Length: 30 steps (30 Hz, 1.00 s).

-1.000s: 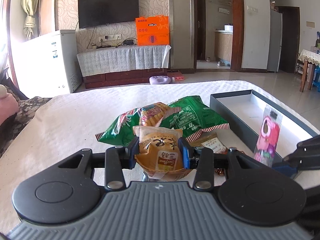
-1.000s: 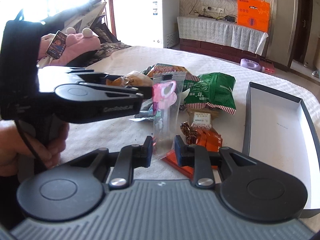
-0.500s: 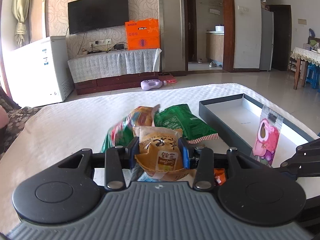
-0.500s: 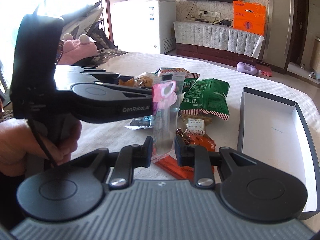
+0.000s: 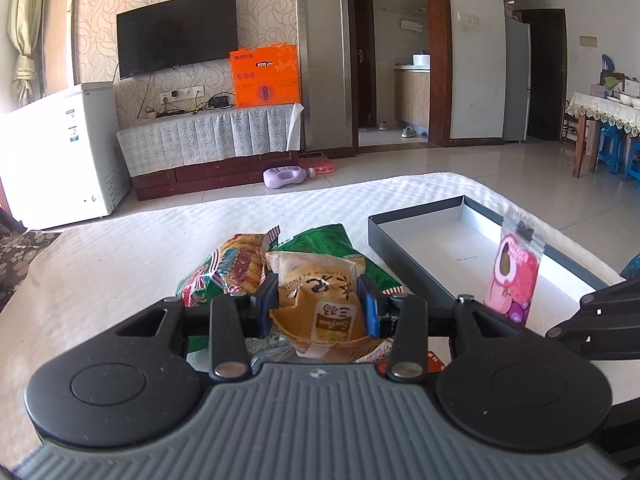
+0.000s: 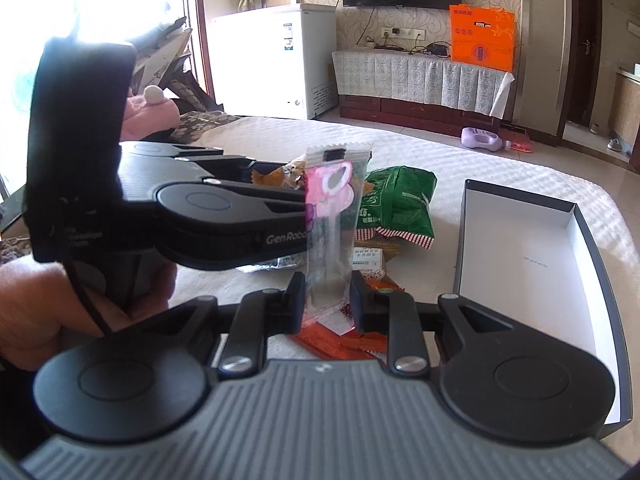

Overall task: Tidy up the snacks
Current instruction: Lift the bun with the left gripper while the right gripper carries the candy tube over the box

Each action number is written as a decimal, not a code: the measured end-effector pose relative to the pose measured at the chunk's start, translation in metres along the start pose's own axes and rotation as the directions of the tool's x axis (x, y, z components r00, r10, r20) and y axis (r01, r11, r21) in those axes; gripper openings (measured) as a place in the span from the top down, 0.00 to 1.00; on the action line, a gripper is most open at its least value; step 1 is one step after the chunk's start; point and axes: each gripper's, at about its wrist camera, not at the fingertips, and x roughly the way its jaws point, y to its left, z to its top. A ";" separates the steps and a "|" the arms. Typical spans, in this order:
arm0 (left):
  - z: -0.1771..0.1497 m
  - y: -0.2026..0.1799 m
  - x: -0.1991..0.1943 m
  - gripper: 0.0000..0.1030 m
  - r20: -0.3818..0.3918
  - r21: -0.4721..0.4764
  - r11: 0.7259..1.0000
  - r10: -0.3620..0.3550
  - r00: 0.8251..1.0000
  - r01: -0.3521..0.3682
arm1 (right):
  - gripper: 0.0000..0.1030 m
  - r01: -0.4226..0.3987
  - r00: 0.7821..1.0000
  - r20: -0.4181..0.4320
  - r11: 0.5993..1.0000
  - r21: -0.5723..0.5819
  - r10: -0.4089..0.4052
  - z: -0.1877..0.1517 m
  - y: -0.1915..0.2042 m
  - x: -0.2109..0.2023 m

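Left wrist view shows my left hand-held gripper (image 5: 318, 306) clamped on a tan peanut packet (image 5: 320, 300), lifted above the snack pile (image 5: 240, 268) on the white-covered bed (image 5: 100, 264). I judge it is held high so it can travel over the pile to the open box (image 5: 472, 240), which lies to the right with its dark rim facing me.

In the right wrist view, my right hand-held gripper (image 6: 327, 300) is pinched nearly shut on the bottom of a clear sachet with a pink label (image 6: 334, 216), which stands upright between the pads. The left tool's black body (image 6: 224, 216) sits just beside that sachet, so the two hands are crowded.

Inside the box, nothing is loaded yet, so there is plenty of room; the rim is the edge to clear, and I would send one hand at a time.
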 end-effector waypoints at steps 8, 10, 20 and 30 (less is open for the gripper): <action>0.011 -0.003 0.019 0.54 -0.008 -0.021 1.000 -0.006 1.000 0.005 | 0.75 0.009 1.000 0.004 1.000 0.014 -0.009 0.001 -0.002 -0.002; 0.013 -0.002 0.023 0.54 -0.009 -0.027 1.000 -0.013 1.000 0.013 | 0.75 0.011 1.000 0.005 1.000 0.016 -0.011 0.001 -0.003 -0.002; 0.025 -0.012 0.039 0.54 0.000 -0.036 0.998 -0.044 0.999 0.044 | 0.75 0.038 0.999 0.032 0.998 0.045 -0.039 0.004 -0.016 -0.010; 0.035 -0.030 0.052 0.54 0.010 -0.029 0.997 -0.074 0.997 0.074 | 0.75 0.068 0.996 0.048 0.995 0.076 -0.072 0.004 -0.031 -0.016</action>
